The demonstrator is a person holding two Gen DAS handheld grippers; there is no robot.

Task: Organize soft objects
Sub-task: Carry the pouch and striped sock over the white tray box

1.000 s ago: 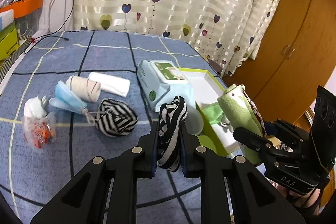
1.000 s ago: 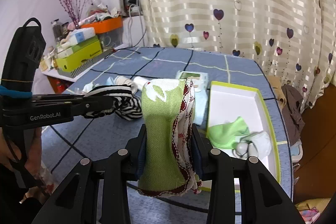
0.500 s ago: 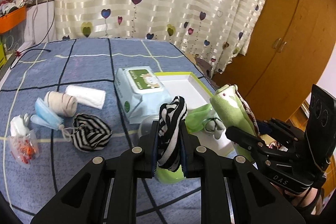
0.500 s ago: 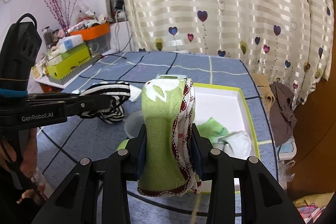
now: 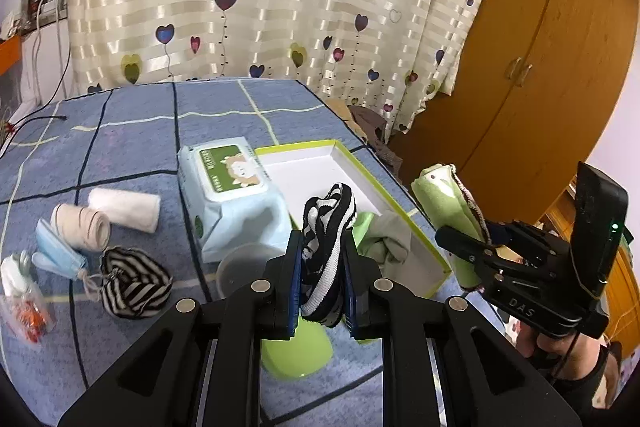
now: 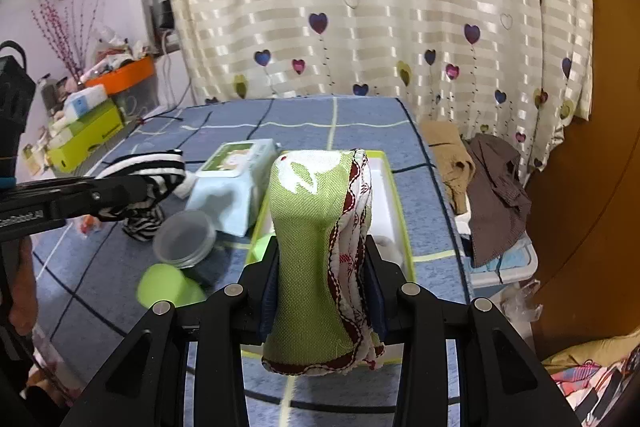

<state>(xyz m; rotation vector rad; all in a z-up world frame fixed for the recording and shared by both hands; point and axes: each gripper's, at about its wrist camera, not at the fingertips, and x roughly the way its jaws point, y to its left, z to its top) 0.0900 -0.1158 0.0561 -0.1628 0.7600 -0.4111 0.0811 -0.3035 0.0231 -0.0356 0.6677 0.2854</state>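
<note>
My left gripper (image 5: 322,279) is shut on a black-and-white striped sock (image 5: 326,239) and holds it above the table, just in front of the white box with a green rim (image 5: 404,223). My right gripper (image 6: 320,287) is shut on a folded green cloth with a red-trimmed edge (image 6: 316,227), held over the near end of the same box (image 6: 404,227). The box holds a light green cloth (image 5: 380,239). A second striped sock (image 5: 134,287) lies on the blue tablecloth at the left. The right gripper (image 5: 472,247) shows in the left wrist view too.
A wet wipes pack (image 5: 232,195), a clear round container (image 5: 244,267) and a green lid (image 5: 296,347) lie near the box. Rolled cloths (image 5: 80,227), a white towel roll (image 5: 124,207), a face mask (image 5: 56,251) and a small packet (image 5: 24,303) lie at the left. Clothes (image 6: 496,187) hang beyond the table's right edge.
Both grippers have moved to the right and towards the box, each still holding its item. The objects on the table have not moved.
</note>
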